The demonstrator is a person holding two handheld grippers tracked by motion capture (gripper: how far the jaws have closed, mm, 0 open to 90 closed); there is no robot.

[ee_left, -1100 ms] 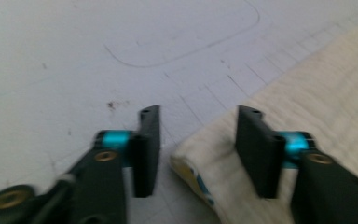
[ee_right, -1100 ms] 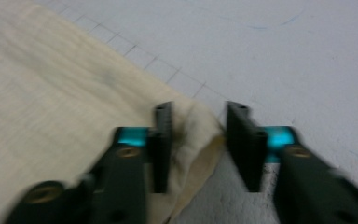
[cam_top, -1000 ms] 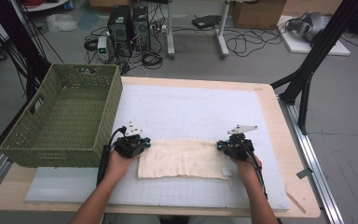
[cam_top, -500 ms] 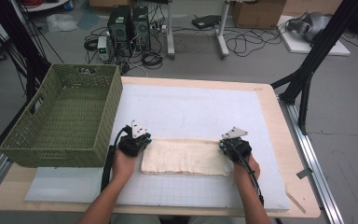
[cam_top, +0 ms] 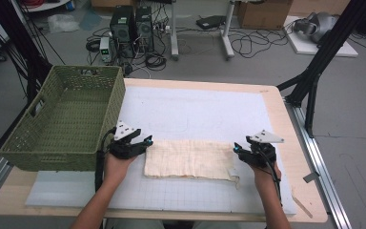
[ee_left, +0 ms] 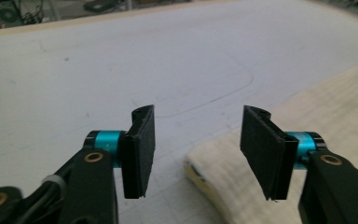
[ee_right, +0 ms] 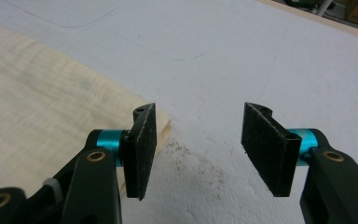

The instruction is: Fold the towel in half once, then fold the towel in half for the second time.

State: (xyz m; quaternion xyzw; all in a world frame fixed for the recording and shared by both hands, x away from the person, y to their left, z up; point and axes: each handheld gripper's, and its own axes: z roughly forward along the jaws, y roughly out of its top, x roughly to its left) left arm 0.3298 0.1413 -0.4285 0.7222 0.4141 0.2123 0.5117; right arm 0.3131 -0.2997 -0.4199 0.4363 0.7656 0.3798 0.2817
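The folded cream cloth [cam_top: 189, 160] lies flat on the white mat [cam_top: 195, 112] of the desk [cam_top: 286, 119], in the lower centre of the high view, as a long strip running left to right. The left gripper [cam_top: 145, 141] sits just beside the cloth's left end and the right gripper [cam_top: 237, 149] just beside its right end. Compared with the earlier high views, where both grippers sat closed at the two ends of the cloth, the jaws of both have just been opening. In the left gripper view [ee_left: 196, 154] the jaws stand apart with bare mat between them and the cloth's folded edge [ee_left: 205, 170] below and to the right; in the right gripper view [ee_right: 198, 149] the jaws stand apart over the mat, with the cloth's end [ee_right: 163, 126] behind the left jaw. Neither pair clamps anything. Both hands have also drawn slightly outward from the cloth. Judgement: the fold in hand appears complete and released. The green wicker basket [cam_top: 62, 124] at the left of the frame stands empty and is the probable destination.
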